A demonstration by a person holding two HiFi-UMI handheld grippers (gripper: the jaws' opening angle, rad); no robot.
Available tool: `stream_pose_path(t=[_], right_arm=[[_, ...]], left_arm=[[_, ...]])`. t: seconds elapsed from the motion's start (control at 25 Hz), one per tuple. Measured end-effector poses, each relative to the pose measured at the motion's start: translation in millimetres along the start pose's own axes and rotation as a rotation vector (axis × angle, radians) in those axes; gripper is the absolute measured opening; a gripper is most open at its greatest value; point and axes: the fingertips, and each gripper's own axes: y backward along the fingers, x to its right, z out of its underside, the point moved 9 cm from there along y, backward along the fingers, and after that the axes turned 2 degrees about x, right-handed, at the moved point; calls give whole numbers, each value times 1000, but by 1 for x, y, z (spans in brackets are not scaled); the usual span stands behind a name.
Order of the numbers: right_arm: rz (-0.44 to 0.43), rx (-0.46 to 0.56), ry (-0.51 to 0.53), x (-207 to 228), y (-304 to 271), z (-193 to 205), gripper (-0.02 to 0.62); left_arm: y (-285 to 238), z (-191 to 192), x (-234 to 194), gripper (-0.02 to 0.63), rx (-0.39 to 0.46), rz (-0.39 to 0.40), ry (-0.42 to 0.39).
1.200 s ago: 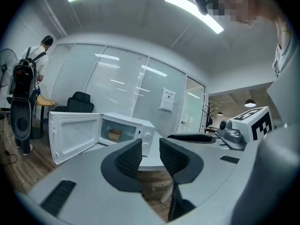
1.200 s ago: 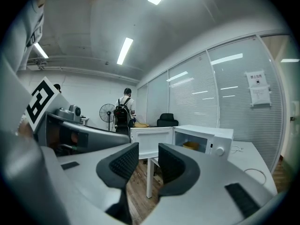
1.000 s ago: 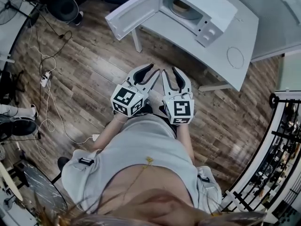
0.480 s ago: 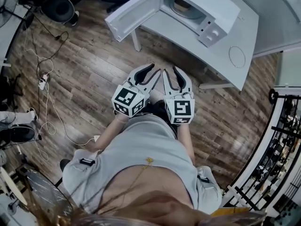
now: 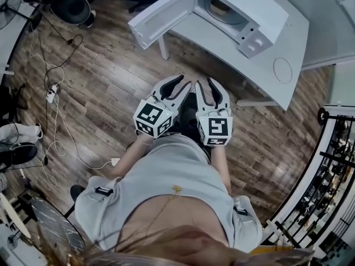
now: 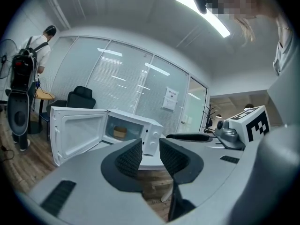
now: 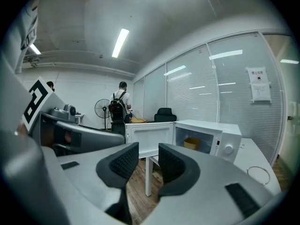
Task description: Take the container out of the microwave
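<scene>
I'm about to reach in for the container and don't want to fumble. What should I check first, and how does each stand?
1. Microwave door open: ok.
2. Container visible inside the cavity: ok.
3. Left gripper jaws apart, nothing between: ok.
4. Right gripper jaws apart, nothing between: ok.
5. Grippers near the microwave: not ok, both are over the wooden floor, short of the table.
6. Container's contents: cannot tell.

Light grey short-sleeved shirt (image 5: 166,168), thin gold necklace (image 5: 175,189).
Pale grey left claw (image 5: 183,83) and right claw (image 5: 204,83): black ribbed pads (image 6: 129,159), black-and-white square-marker cubes (image 5: 151,118).
</scene>
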Motion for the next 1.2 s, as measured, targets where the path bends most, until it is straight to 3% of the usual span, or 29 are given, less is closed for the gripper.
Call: stream_pose_path(t=[1.2], right_arm=[[-97, 15, -12, 82, -132, -32, 140]], left_arm=[[-119, -49, -87, 121, -9, -48, 13]])
